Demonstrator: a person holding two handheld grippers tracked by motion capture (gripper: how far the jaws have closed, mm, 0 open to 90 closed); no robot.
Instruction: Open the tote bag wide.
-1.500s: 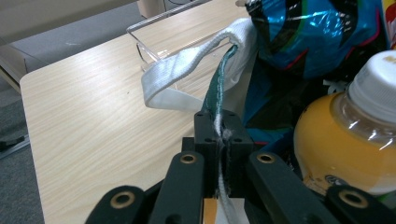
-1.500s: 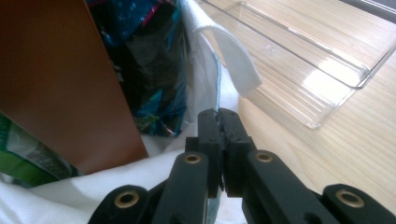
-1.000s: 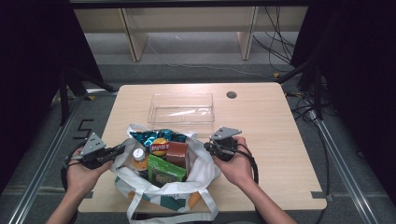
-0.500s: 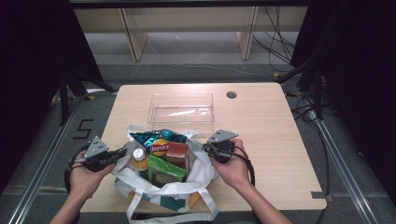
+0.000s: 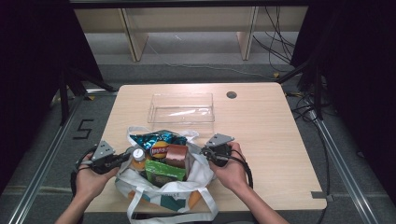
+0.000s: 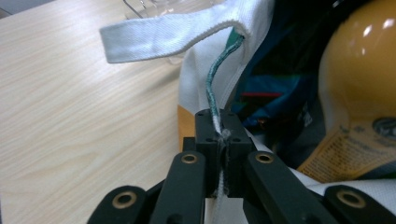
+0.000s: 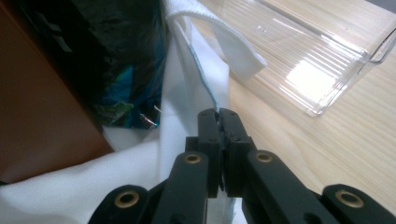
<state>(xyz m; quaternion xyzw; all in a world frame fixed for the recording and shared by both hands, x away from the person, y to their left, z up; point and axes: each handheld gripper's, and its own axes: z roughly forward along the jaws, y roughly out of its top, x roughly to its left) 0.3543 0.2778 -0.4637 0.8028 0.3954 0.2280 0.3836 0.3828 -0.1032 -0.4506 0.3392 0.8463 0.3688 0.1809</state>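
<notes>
High view: my left gripper (image 5: 122, 158) and right gripper (image 5: 205, 151) each sit at one side of the white tote bag (image 5: 201, 172), which stands at the near edge of the table (image 5: 271, 140), full of snacks. Both sets of jaws are pinched tight on the bag's rim; in the left gripper view the fabric edge (image 6: 219, 126) runs straight up between my fingers. The mouth lies between my hands, its long axis running hand to hand, so spreading it means pulling outward. The clear tray (image 5: 181, 108) waits just beyond the bag.
</notes>
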